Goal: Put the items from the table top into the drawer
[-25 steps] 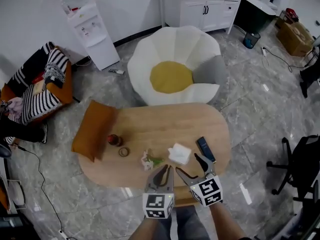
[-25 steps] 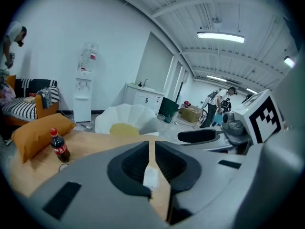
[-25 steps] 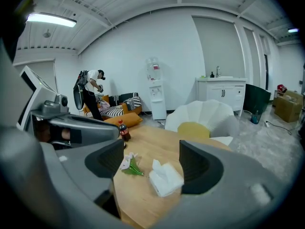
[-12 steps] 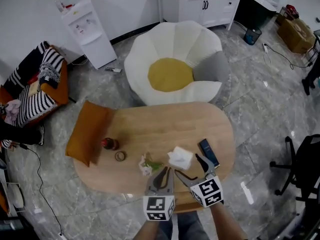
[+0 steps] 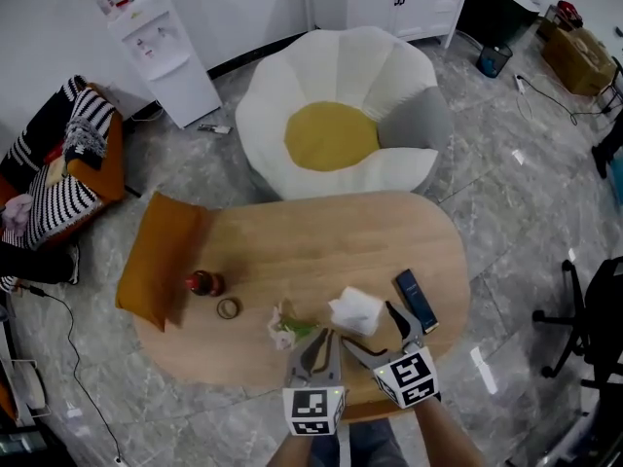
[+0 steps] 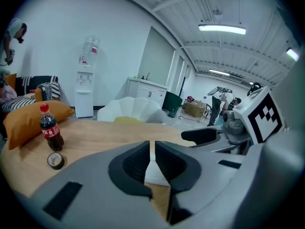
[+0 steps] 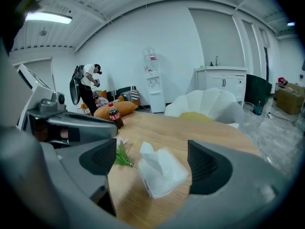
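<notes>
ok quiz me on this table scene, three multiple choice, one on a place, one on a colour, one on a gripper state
1. The small cola bottle with the red cap stands
A. on the floor
B. at the end of the oval wooden table nearest the orange cushion
C. inside a drawer

2. The round middle of the white petal-shaped chair is
A. red
B. blue
C. yellow

3. The right gripper has its jaws
A. wide apart, clamping nothing
B. shut on the bottle
C. shut on the cushion

Key: 1 B, the head view shows it close to the cushion. 2 C, the seat pad is yellow. 3 A, its jaws have just been opening, and the white tissue pack lies untouched on the table between them.
</notes>
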`<action>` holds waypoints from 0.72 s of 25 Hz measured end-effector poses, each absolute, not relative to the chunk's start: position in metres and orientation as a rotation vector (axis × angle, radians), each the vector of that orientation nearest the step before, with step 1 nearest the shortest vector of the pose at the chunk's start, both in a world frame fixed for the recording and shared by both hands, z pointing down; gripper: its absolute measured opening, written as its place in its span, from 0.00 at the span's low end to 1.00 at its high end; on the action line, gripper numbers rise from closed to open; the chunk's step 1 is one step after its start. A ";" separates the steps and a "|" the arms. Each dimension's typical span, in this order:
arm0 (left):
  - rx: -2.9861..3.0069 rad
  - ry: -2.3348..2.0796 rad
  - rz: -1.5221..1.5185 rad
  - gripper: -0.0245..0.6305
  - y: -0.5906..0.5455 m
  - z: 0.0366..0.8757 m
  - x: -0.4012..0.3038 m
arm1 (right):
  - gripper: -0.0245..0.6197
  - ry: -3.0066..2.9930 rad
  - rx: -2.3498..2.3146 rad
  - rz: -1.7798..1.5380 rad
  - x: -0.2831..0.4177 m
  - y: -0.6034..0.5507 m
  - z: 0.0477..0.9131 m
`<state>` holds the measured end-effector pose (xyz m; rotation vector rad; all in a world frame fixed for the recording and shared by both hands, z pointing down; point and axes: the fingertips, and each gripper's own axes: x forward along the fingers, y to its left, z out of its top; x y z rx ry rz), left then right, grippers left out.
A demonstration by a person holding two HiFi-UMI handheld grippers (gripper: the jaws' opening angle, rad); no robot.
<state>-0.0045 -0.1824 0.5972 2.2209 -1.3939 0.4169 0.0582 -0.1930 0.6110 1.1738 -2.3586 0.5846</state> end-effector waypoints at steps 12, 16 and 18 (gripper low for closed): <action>2.212 -1.384 0.434 0.08 -0.194 0.630 -0.004 | 0.80 -2.279 1.131 0.571 0.057 -0.197 0.672; 2.203 -1.383 0.448 0.08 -0.197 0.639 -0.003 | 0.82 -2.283 1.122 0.590 0.053 -0.200 0.681; 2.200 -1.373 0.449 0.08 -0.197 0.643 -0.001 | 0.82 -2.281 1.121 0.594 0.054 -0.201 0.686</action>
